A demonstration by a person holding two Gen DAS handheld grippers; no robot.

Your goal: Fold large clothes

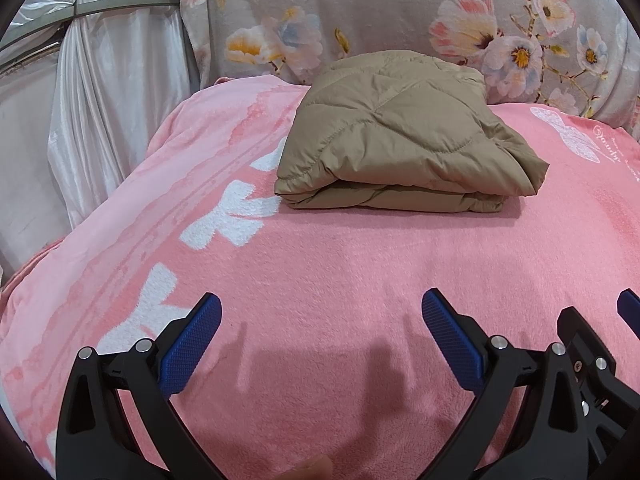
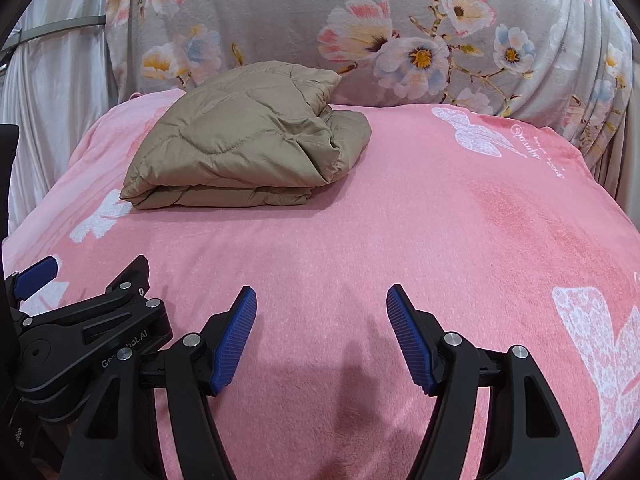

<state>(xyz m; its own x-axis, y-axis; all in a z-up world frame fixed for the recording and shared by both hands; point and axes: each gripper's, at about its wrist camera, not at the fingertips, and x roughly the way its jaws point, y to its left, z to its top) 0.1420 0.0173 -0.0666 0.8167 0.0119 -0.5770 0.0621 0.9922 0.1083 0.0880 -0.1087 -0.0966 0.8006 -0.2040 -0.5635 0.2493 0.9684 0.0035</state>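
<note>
The tan quilted jacket (image 1: 404,136) is seen folded; both the left gripper (image 1: 320,344) and right gripper (image 2: 322,338) are held spread, empty; edges are best squared gently.

The pink fleece blanket (image 1: 320,264) lies bare and unobstructed from the near edge to the folded tan quilted jacket (image 1: 404,140), the sole obstacle on it, with open surface to the jacket's right and the floral grey cover (image 2: 280,12) closing the far side.
</note>
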